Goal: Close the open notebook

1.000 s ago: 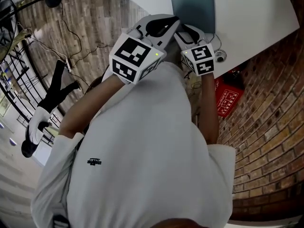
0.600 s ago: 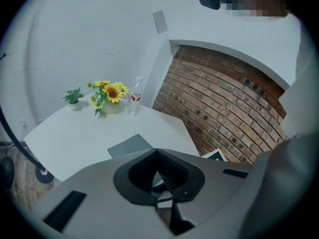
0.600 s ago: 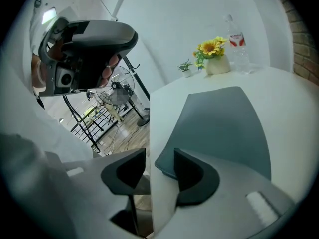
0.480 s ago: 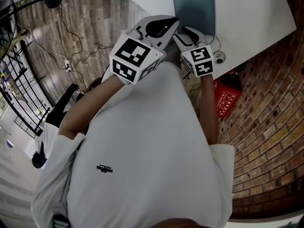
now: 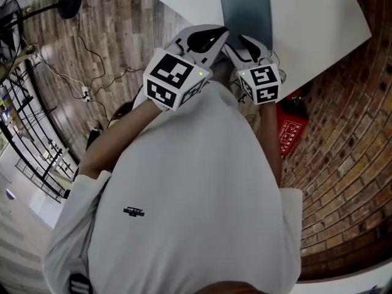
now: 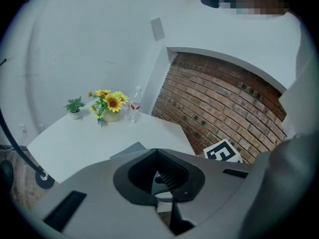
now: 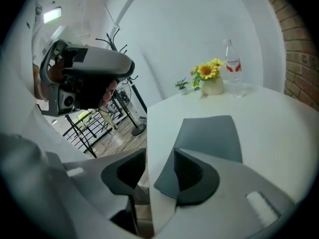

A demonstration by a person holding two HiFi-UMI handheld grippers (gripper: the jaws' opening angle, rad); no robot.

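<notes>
Notebook (image 7: pixel 212 136) first: it lies flat on the white table (image 5: pixel 312 17), near the edge closest to the person. Only a plain slate-grey cover shows, a matte rectangle with nothing printed on it that I can make out.

Just short of it hangs the right gripper (image 7: pixel 159 156). Its jaws stand apart and have just been opening, and nothing is pinched between them. The table edge shows through the gap, and the inner pad (image 7: pixel 188 171) is dark and ribbed. Beside it is the left gripper (image 6: pixel 157 152), whose tips are pressed together on nothing, with a sliver of the grey cover beyond. Both have smooth pale-grey plastic shells, and each carries a cube of black-and-white square markers.

At the far end of the table are the containers. A pale pot (image 7: pixel 213 87) holds yellow sunflowers (image 7: pixel 207 71), and a small white pot (image 6: pixel 75 115) holds a green sprig. Next to the sunflowers stands a clear plastic bottle (image 7: pixel 232 71) with a red label, upright. How full it is I can't tell.

Further out there's a rough red brick wall (image 5: pixel 343 164) to the right and a wood-plank floor (image 5: pixel 116 41) to the left. The person's white shirt (image 5: pixel 184 195) fills the foreground.
</notes>
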